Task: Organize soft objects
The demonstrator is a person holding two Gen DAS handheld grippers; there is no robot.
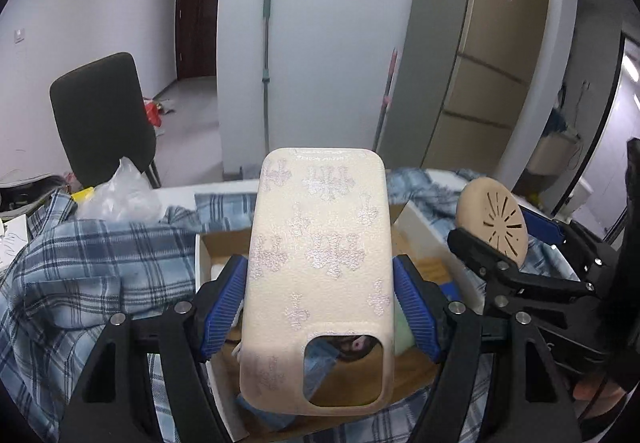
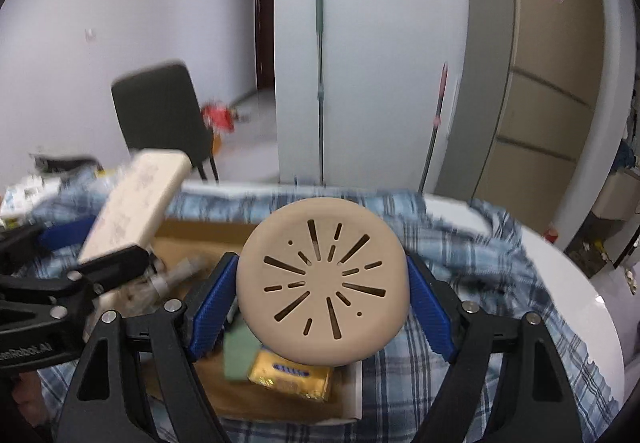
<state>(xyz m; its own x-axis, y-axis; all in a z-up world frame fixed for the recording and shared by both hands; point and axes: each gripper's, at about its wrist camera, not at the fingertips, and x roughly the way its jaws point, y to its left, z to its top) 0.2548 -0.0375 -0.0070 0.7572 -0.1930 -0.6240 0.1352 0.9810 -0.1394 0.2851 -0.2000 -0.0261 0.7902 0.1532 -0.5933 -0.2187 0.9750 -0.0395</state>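
Gripped between the blue pads of the left tongs [image 1: 320,307], a cream phone case [image 1: 320,267] with pale flowers is held at frame centre, above an open cardboard box [image 1: 416,219]. A round beige slotted disc [image 2: 322,285] is clamped in the right tongs [image 2: 322,311] over the same box, on a plaid-covered counter [image 2: 500,255].

1 phone case [image 1: 320,275], 1 round slotted pad [image 2: 322,285], 1 cardboard box [image 2: 200,231], 1 chair [image 1: 102,115], 2 mop handles [image 1: 267,55].
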